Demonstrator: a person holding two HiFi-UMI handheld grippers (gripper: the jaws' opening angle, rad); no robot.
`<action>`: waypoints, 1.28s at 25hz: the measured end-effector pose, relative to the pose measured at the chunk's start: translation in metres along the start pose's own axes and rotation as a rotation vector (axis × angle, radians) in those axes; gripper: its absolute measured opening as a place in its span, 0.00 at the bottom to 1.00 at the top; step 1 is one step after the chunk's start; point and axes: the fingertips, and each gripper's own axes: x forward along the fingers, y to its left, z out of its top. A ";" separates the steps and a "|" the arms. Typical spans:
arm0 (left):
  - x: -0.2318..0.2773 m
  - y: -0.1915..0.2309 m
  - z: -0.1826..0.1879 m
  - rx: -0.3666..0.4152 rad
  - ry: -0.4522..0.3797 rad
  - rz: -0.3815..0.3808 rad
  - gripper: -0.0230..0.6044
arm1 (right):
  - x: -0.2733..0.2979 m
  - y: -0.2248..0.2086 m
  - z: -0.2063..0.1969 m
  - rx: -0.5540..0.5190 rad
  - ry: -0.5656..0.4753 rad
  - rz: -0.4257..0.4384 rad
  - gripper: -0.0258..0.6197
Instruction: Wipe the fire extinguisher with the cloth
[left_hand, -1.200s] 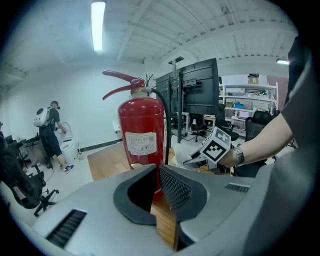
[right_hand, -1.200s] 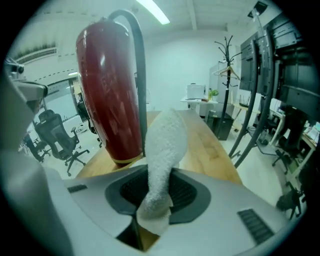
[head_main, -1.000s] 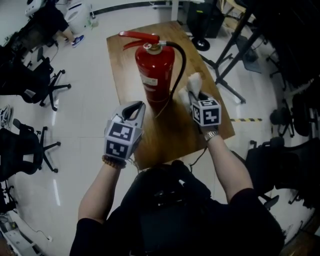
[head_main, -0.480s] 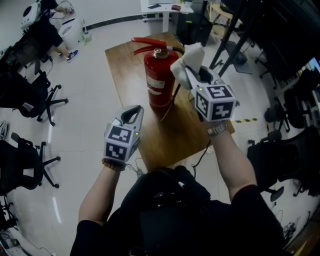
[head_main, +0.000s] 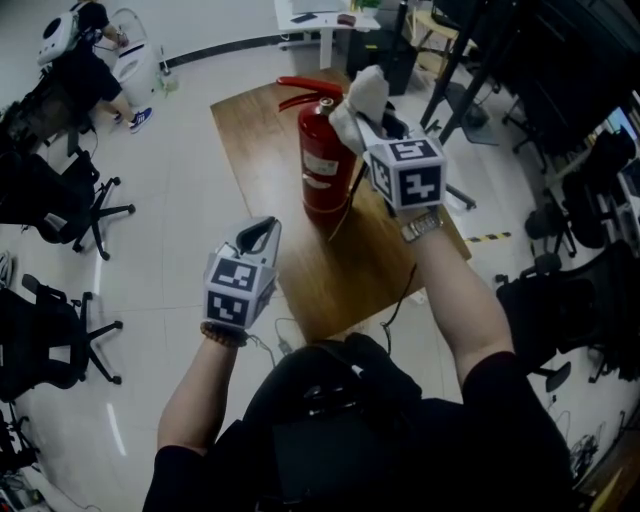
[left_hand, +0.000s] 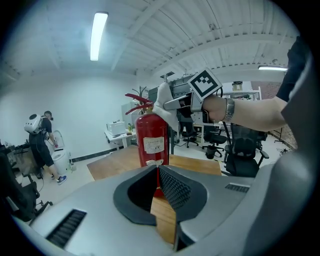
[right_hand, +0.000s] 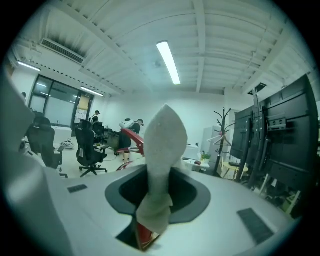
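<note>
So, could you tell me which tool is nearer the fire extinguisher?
Right. Right tool, gripping the cloth, is up beside the extinguisher; left tool sits well back from it.

Black short-sleeved top (head_main: 500, 410); watch (head_main: 425, 226) on the right wrist, bead bracelet (head_main: 222, 335) on the left. Grey left gripper (head_main: 262, 229) and right gripper (head_main: 352, 118) bear black-and-white marker cubes (head_main: 238, 285).

Red cylindrical metal fire extinguisher (head_main: 322, 170) with white label, black hose and red lever, upright on the wooden table (head_main: 250, 130). Crumpled white cloth (head_main: 362, 98), pinched in the right claw (right_hand: 157, 192), held beside the extinguisher's top.
</note>
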 end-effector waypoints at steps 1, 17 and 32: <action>0.000 0.002 0.000 -0.003 0.000 0.001 0.05 | 0.004 -0.001 -0.004 0.004 0.010 -0.006 0.23; 0.034 -0.013 -0.002 -0.021 0.054 0.004 0.05 | 0.007 -0.015 -0.045 0.080 0.013 0.075 0.22; 0.075 -0.034 0.006 -0.033 0.114 0.065 0.05 | 0.017 -0.011 -0.114 0.102 0.077 0.220 0.22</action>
